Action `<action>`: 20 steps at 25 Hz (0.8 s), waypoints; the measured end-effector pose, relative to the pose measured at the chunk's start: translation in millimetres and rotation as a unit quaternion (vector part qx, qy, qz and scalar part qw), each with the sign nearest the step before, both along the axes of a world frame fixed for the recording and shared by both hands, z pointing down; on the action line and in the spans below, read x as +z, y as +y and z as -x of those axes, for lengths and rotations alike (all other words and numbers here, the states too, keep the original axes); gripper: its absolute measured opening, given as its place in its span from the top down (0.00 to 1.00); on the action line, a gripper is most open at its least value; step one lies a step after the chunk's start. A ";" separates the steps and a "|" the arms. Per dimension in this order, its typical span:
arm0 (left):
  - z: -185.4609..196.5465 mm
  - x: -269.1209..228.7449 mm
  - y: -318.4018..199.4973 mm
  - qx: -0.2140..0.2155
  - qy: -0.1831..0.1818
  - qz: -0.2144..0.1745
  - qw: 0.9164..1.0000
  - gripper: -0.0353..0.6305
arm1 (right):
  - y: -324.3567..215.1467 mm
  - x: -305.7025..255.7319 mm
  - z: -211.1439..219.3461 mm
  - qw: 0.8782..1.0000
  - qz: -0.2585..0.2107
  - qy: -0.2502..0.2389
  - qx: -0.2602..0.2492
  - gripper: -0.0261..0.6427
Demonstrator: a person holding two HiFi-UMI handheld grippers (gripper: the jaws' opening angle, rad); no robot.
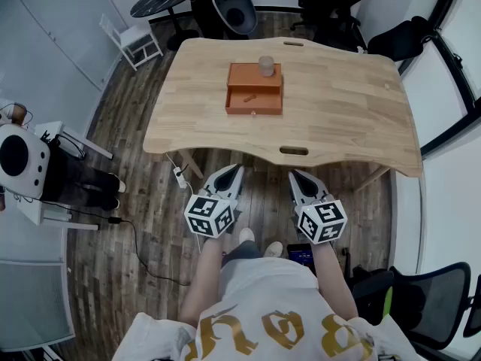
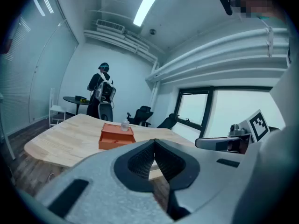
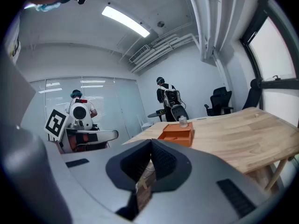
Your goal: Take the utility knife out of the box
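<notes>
An orange box [image 1: 255,89] stands mid-table on the wooden table [image 1: 338,104], its front drawer pulled out. A small orange utility knife [image 1: 250,98] lies in the drawer. A small clear jar [image 1: 266,66] sits on the box's lid. My left gripper [image 1: 237,168] and right gripper [image 1: 293,174] hang side by side short of the table's near edge, both shut and empty, pointing at the box. In the left gripper view the box [image 2: 117,136] lies far beyond the closed tips [image 2: 154,141]. The right gripper view shows the box [image 3: 177,134] likewise distant past its gripper [image 3: 151,141].
A white machine [image 1: 19,160] on a stand is at the left, with cables and a power strip [image 1: 179,174] on the wood floor. A white chair [image 1: 135,42] and black office chairs [image 1: 331,2] stand beyond the table. Another black chair [image 1: 428,299] is at my right.
</notes>
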State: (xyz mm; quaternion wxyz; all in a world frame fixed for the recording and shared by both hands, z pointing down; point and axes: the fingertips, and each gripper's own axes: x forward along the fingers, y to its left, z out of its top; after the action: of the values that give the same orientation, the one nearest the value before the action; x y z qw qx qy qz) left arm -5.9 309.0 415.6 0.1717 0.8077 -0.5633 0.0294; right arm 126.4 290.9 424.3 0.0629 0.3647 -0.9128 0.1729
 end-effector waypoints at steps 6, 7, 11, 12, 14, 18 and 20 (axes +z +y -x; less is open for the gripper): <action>0.1 1.4 1.7 -0.004 -0.002 0.003 1.000 0.93 | 2.7 0.4 0.0 1.000 -0.005 0.011 -0.002 0.94; 0.3 0.7 2.2 -0.004 -0.003 0.002 1.000 0.93 | 3.1 -0.3 0.5 1.000 -0.008 0.014 -0.004 0.94; -2.9 -1.7 2.7 -0.006 -0.001 -0.003 1.000 0.93 | 3.0 -5.0 -2.0 1.000 -0.010 -0.006 -0.006 0.94; -4.1 -2.3 2.5 -0.005 0.000 -0.004 1.000 0.93 | 3.4 -7.6 -1.6 1.000 -0.011 -0.022 -0.008 0.94; -5.5 -3.5 2.6 -0.002 0.000 -0.006 1.000 0.93 | 6.2 -13.1 1.5 0.999 -0.015 -0.047 -0.018 0.94; -6.4 -4.7 0.6 0.002 -0.002 -0.007 1.000 0.93 | 7.4 -20.6 5.1 0.996 -0.010 -0.081 -0.036 0.94; -5.0 -3.0 -3.5 0.001 -0.003 -0.006 1.000 0.93 | 2.3 -19.9 5.4 0.996 -0.012 -0.080 -0.037 0.94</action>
State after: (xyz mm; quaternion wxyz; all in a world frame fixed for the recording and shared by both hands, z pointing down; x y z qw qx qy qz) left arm -0.9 305.5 412.6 0.1657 0.8091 -0.5631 0.0286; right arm 121.0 293.2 404.4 -0.0081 0.3163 -0.9297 0.1884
